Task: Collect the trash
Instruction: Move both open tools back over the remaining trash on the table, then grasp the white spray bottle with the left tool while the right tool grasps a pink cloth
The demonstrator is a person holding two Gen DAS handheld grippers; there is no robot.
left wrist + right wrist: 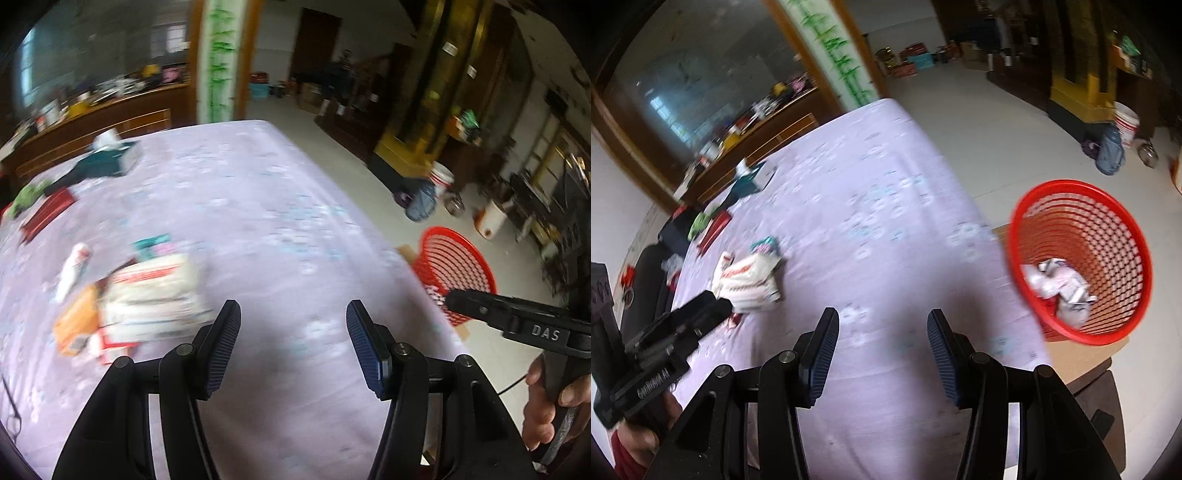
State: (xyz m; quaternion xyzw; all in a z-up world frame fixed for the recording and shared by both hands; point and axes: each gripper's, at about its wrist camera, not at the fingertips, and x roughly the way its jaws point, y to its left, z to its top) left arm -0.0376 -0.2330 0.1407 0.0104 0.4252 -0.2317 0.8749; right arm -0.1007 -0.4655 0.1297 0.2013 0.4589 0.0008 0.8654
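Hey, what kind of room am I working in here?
Probably a lived-in household main room: a table under a lilac floral cloth, a long wooden sideboard crowded with clutter, and a red mesh wastebasket standing on the pale tiled floor.

We find both views evenly lit by soft daylight, with no hard shadows. Motion blur smears the table cloth [258,206] and the packets [147,291] on it. Only the gripper fingers [823,354] stay sharp. Fisheye bending and dark vignetting mark the edges.

A red mesh plastic basket [1082,258] stands right of the lilac-clothed worktop [886,221]; crumpled white wrappers [1060,291] lie in it.
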